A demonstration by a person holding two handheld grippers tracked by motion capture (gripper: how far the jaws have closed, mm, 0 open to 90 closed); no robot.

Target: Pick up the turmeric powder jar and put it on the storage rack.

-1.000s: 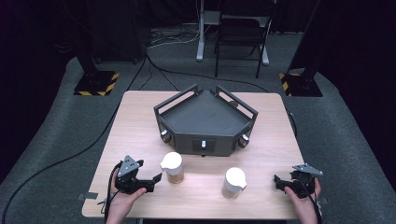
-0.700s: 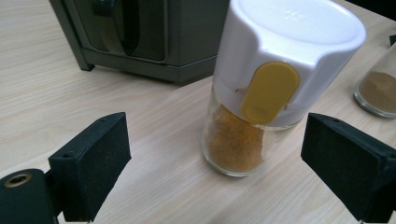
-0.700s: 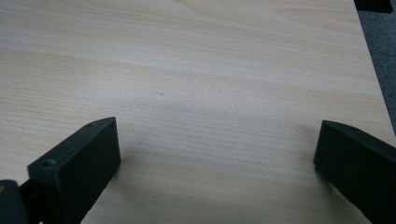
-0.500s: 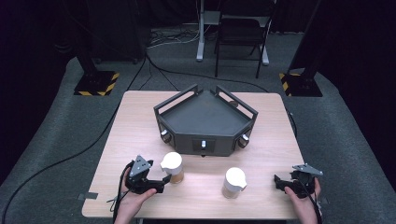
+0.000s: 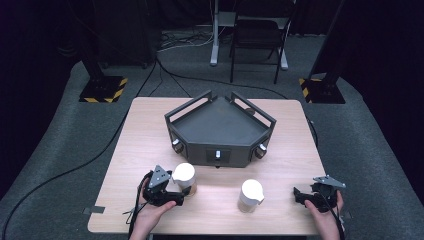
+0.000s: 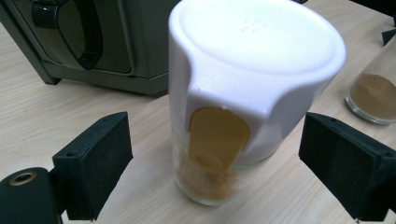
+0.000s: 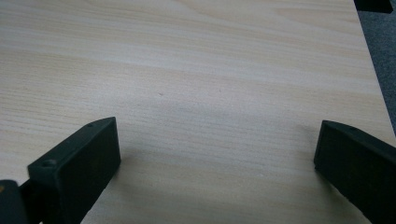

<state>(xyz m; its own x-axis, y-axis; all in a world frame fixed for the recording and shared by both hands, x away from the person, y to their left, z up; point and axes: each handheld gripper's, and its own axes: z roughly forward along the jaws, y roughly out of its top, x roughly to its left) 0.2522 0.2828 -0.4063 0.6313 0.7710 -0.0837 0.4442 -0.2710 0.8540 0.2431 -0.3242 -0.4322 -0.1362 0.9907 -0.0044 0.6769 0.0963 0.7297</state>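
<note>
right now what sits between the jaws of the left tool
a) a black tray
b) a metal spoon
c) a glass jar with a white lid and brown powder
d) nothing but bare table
c, the left tool has its jaws standing either side of the white-lidded glass jar with brown powder at the bottom, pads clear of it.

The jar [image 6: 219, 158] has a white lid [image 6: 254, 56] with a yellow tab [image 6: 218, 137] and brown powder inside; the worktop [image 5: 150, 130] is pale wood, the hand-held gripper [image 6: 219, 172] black.

The left claw [image 6: 212, 175] has been closing around a white-lidded jar [image 6: 243, 93]; its jaws stand clear of it.
</note>
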